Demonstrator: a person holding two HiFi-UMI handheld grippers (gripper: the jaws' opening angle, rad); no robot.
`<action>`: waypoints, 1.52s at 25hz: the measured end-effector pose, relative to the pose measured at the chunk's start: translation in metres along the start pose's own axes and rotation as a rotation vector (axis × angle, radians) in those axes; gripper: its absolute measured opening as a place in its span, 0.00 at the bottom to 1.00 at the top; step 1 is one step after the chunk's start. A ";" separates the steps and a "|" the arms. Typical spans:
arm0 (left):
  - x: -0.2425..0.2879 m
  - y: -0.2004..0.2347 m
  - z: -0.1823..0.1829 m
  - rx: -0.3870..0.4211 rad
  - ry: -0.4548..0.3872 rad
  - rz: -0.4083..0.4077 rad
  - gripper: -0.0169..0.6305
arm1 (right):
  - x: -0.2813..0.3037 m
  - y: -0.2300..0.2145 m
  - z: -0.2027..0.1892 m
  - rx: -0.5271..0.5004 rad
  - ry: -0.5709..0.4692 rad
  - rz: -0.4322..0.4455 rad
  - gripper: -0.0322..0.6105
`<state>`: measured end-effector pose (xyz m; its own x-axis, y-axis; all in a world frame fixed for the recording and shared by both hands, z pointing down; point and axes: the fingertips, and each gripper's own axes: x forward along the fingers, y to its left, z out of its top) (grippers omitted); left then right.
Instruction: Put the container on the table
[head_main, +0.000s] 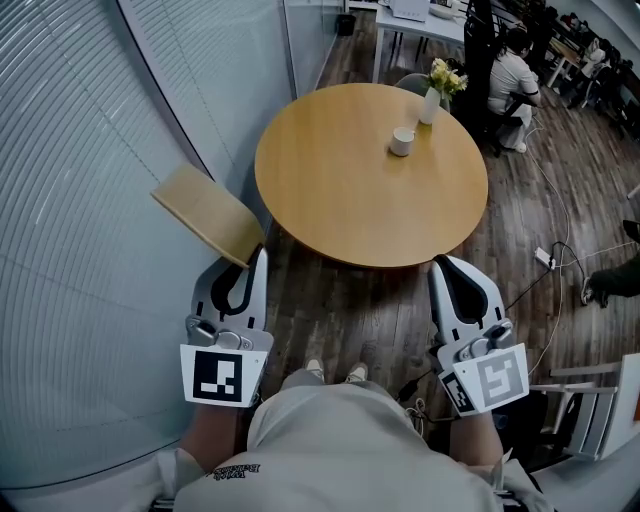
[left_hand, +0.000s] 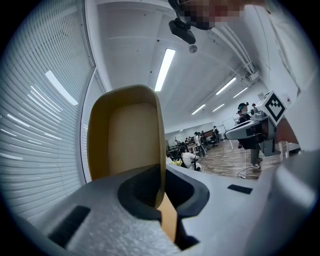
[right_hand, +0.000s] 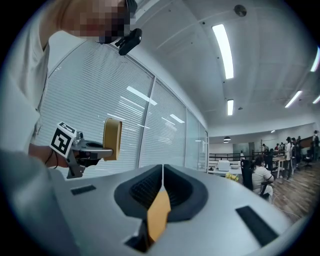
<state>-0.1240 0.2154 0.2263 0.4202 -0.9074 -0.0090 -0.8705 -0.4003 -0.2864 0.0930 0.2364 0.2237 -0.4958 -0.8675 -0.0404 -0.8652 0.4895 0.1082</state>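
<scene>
A tan, shallow paper container (head_main: 207, 213) hangs in the air to the left of the round wooden table (head_main: 330, 210). My left gripper (head_main: 257, 256) is shut on its rim. In the left gripper view the container (left_hand: 127, 135) stands on edge, its hollow side facing the camera, its rim pinched between the jaws of the left gripper (left_hand: 161, 192). My right gripper (head_main: 440, 265) is level at the table's near edge, shut with nothing in it. The right gripper view shows the shut right gripper (right_hand: 162, 175) and, off to the left, the container (right_hand: 112, 138).
On the table's far side stand a white cup (head_main: 402, 141) and a white vase with yellow flowers (head_main: 440, 85). A wall of blinds (head_main: 80, 200) runs along the left. Cables and a power strip (head_main: 545, 257) lie on the wood floor at right. A seated person (head_main: 512, 80) is beyond the table.
</scene>
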 end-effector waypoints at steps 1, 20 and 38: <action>0.000 -0.004 0.000 0.003 0.002 0.001 0.06 | -0.003 -0.002 -0.001 0.004 -0.002 0.002 0.10; 0.007 -0.066 0.009 -0.007 0.024 0.022 0.06 | -0.042 -0.052 -0.024 0.026 -0.017 0.055 0.10; 0.042 -0.043 -0.017 -0.009 0.067 0.052 0.06 | -0.008 -0.055 -0.042 0.040 0.006 0.084 0.10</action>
<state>-0.0733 0.1927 0.2542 0.3562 -0.9335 0.0408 -0.8933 -0.3531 -0.2782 0.1479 0.2126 0.2598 -0.5662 -0.8239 -0.0272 -0.8231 0.5633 0.0715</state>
